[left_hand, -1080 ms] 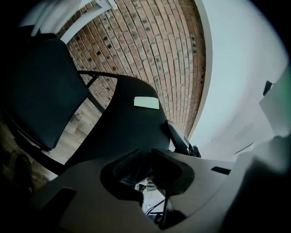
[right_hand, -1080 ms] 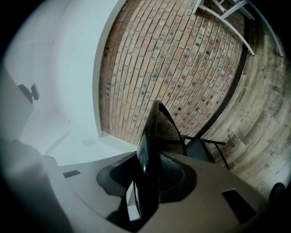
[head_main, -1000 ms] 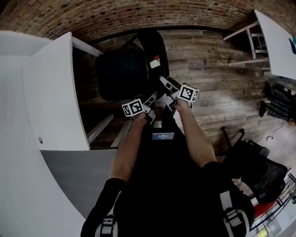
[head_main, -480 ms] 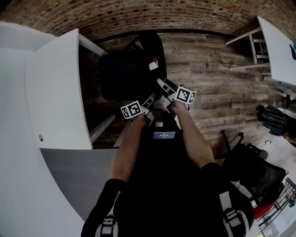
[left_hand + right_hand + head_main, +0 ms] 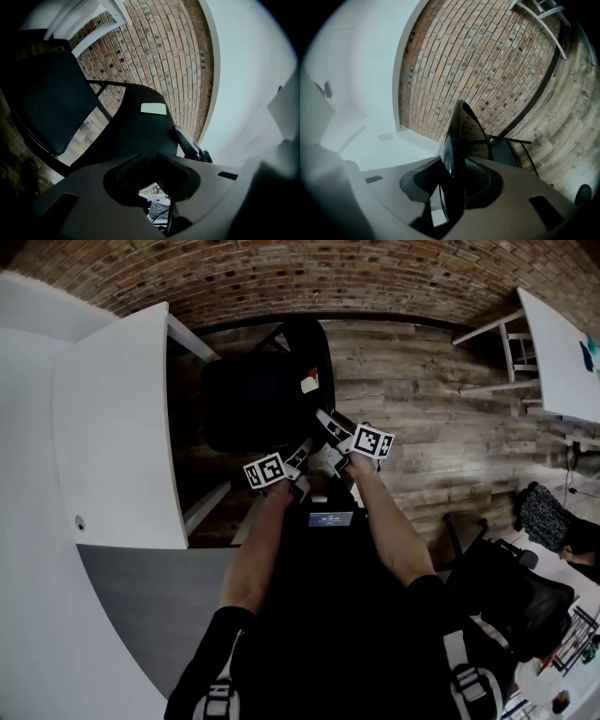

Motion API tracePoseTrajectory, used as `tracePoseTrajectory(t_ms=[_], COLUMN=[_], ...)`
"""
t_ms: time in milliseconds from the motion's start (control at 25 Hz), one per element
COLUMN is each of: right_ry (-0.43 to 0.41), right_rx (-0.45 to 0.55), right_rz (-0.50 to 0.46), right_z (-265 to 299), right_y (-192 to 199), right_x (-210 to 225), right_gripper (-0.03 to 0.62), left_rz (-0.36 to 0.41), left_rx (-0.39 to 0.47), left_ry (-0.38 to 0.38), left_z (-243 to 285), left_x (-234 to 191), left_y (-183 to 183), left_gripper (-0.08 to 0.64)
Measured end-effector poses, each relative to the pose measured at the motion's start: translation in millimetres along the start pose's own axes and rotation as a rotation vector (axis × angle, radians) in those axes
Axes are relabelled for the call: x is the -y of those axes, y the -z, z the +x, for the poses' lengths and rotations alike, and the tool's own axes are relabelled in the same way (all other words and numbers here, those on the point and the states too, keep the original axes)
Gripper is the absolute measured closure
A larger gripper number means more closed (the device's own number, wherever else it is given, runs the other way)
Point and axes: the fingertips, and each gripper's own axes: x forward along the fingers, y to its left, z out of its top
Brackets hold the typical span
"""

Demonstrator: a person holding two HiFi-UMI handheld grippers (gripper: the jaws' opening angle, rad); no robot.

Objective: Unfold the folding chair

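The black folding chair stands in front of me on the wooden floor, its seat (image 5: 248,399) folded out to the left of the upright backrest (image 5: 314,352). A white and red sticker (image 5: 309,383) is on the backrest. My left gripper (image 5: 302,451) meets the backrest's near edge, and its narrowly spaced jaws appear closed on that edge (image 5: 136,136). My right gripper (image 5: 328,423) is shut on the backrest. In the right gripper view the thin black panel (image 5: 457,136) runs edge-on between the pads. The seat (image 5: 47,98) lies left of the backrest in the left gripper view.
A white table (image 5: 112,427) stands close on the chair's left, and the brick wall (image 5: 281,277) runs behind it. Another white table (image 5: 562,343) is at the far right. A black office chair (image 5: 525,587) stands at my right.
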Motion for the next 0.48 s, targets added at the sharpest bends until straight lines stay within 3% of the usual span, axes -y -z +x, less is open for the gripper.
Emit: tracePoseTrajectory(t_ms=[480], right_ry=[0.039], right_rx=[-0.011], right_rz=[-0.003], right_z=[15.1], right_y=[14.3], right_x=[-6.9], right_gripper=[0.460], left_rz=[0.020], left_rx=[-0.045], left_ry=[0.046], left_z=[-19.3], left_x=[-3.3], left_y=[-12.1], left_gripper=[0.474])
